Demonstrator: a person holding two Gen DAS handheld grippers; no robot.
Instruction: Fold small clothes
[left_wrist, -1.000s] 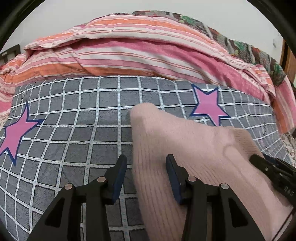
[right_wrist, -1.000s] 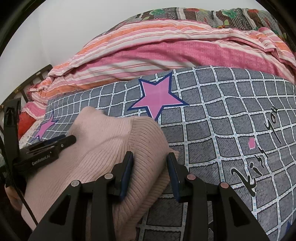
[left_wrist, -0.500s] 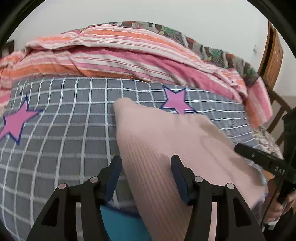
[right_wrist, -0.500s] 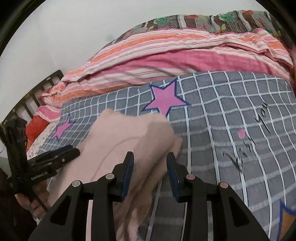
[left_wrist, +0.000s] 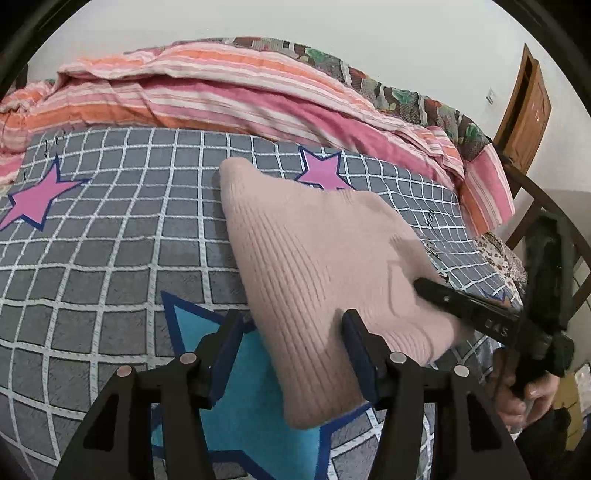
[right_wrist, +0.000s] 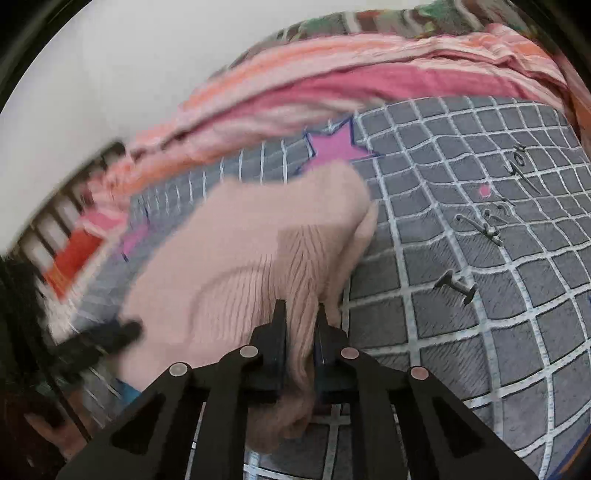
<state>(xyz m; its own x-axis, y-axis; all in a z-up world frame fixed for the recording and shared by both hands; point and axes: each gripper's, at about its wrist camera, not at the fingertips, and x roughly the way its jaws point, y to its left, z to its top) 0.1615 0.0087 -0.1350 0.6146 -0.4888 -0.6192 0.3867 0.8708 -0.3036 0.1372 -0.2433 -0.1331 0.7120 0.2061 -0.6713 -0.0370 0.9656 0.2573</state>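
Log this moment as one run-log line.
step: fold | item: pink knit garment on checked bedspread | left gripper: open, straddling garment edge | right gripper: shut on garment | right view blurred

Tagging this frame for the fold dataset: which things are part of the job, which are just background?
Job:
pink knit garment
right gripper, shut on the garment
left gripper, open around its edge

Background:
grid bedsheet
striped quilt
wooden door

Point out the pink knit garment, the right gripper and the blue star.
pink knit garment (left_wrist: 314, 258), left wrist view, ribbed middle.
right gripper (right_wrist: 301, 325), right wrist view, between fingertips pinching the knit.
blue star (left_wrist: 251, 406), left wrist view, its centre.
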